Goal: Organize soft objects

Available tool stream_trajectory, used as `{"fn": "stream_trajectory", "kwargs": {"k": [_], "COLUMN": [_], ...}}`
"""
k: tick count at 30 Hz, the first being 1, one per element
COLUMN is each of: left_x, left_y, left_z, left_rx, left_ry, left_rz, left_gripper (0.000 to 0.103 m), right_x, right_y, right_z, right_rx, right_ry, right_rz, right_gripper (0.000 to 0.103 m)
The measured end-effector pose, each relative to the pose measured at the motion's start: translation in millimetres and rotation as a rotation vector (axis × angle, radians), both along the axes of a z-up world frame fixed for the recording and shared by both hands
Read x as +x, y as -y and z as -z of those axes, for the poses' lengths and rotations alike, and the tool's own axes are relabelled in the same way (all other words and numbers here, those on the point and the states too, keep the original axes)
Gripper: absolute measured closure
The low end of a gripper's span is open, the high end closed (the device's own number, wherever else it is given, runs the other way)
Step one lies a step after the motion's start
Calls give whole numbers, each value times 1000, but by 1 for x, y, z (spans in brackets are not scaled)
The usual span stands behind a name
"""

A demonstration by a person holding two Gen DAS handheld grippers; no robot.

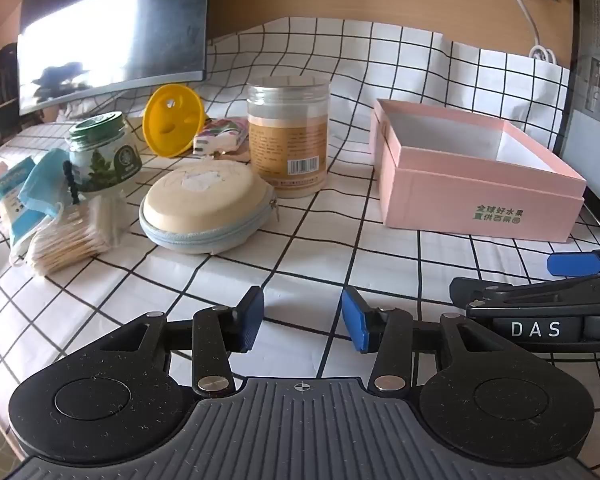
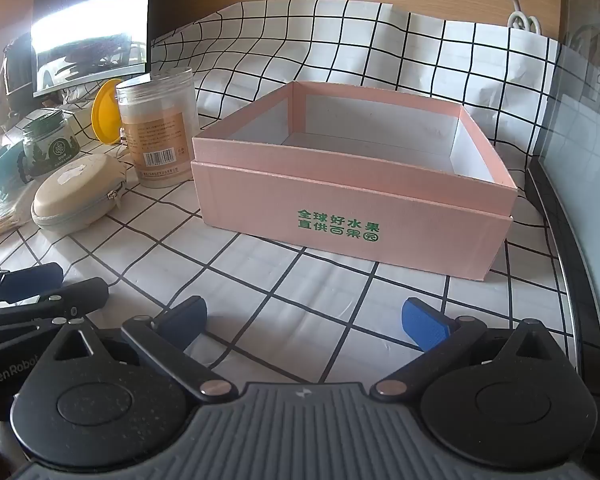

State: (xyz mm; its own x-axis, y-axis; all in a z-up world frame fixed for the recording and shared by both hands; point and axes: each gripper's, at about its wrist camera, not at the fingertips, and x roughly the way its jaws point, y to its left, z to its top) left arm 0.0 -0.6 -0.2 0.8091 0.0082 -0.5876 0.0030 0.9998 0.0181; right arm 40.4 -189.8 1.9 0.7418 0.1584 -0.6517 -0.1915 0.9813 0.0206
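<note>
An open pink box (image 1: 476,196) stands at the right, empty; it fills the middle of the right wrist view (image 2: 352,220). A beige round zip pouch (image 1: 206,204) (image 2: 78,194) lies left of it. A blue face mask (image 1: 42,184), a tissue pack (image 1: 10,196), a bag of cotton swabs (image 1: 74,232) and a floral tissue pack (image 1: 222,136) lie at the left. My left gripper (image 1: 302,326) is open and empty, low over the cloth. My right gripper (image 2: 304,322) is open and empty in front of the box.
A tall clear jar (image 1: 288,136) (image 2: 158,128), a green-lidded glass jar (image 1: 104,152) and a yellow lid (image 1: 172,120) stand among the items. A monitor (image 1: 112,36) is at the back left. A checked cloth (image 1: 320,248) covers the table. A black edge (image 2: 556,240) runs along the right.
</note>
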Motion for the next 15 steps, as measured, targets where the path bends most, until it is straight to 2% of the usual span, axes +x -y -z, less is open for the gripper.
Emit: {"fn": "stream_trajectory", "kwargs": {"k": [15], "left_x": [0], "left_y": [0], "left_z": [0], "left_rx": [-1], "left_ry": [3], "left_rz": [-1], "left_gripper": [54], "right_x": [0], "right_y": [0], "right_z": [0], "right_rx": [0], "right_ry": [0], "right_rz": [0], "right_gripper": [0]}}
